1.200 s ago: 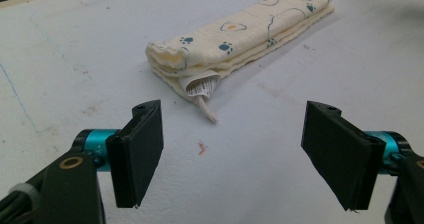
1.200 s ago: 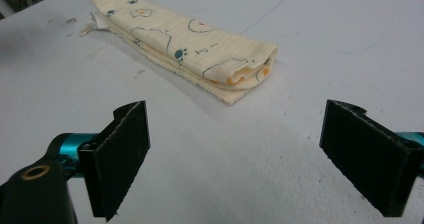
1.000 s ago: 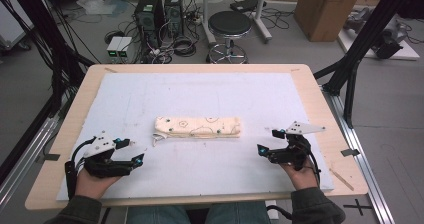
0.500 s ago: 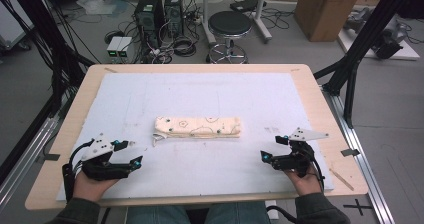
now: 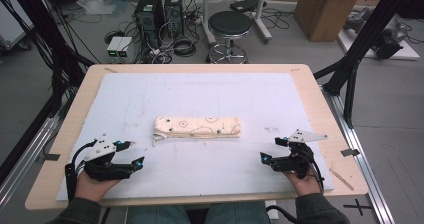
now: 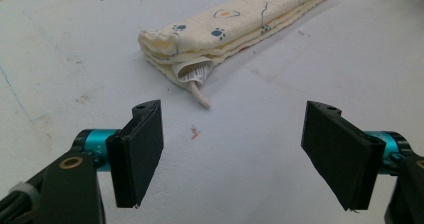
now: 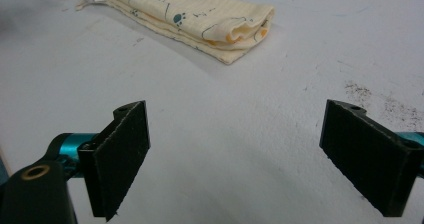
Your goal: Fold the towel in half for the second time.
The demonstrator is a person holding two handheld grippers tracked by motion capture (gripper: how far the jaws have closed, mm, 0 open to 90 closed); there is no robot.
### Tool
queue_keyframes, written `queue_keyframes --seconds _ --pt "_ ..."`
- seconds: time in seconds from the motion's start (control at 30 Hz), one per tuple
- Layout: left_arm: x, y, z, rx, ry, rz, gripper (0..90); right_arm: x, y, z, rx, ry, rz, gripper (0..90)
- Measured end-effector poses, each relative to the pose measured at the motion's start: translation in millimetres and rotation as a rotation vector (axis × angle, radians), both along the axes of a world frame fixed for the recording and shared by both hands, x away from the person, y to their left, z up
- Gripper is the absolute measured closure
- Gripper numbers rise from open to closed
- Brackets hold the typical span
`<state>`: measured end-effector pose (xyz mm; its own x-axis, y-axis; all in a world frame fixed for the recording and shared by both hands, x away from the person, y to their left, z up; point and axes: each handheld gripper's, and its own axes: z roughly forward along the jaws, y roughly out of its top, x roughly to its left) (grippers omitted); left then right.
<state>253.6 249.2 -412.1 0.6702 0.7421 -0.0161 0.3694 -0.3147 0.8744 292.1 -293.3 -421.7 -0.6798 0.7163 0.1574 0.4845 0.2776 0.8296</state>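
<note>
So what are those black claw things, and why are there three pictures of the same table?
Those claws are grippers, tools with two flat black jaws that a person holds, one in each hand. The high view looks down from above: the left gripper and right gripper rest near the table's front edge. The other two pictures come from small cameras riding on each gripper, looking out between its jaws. On the white mat lies a folded cream cloth with little paw prints and a small tag poking out. Both grippers are open and hold nothing.
</note>
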Motion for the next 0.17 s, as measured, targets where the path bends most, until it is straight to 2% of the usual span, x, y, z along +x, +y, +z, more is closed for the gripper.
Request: queue_keyframes --seconds 0.17 --pt "1.4 0.3 -0.9 0.001 -0.001 -0.001 25.4 1.5 2.5 -1.3 -0.006 -0.004 -0.001 11.8"
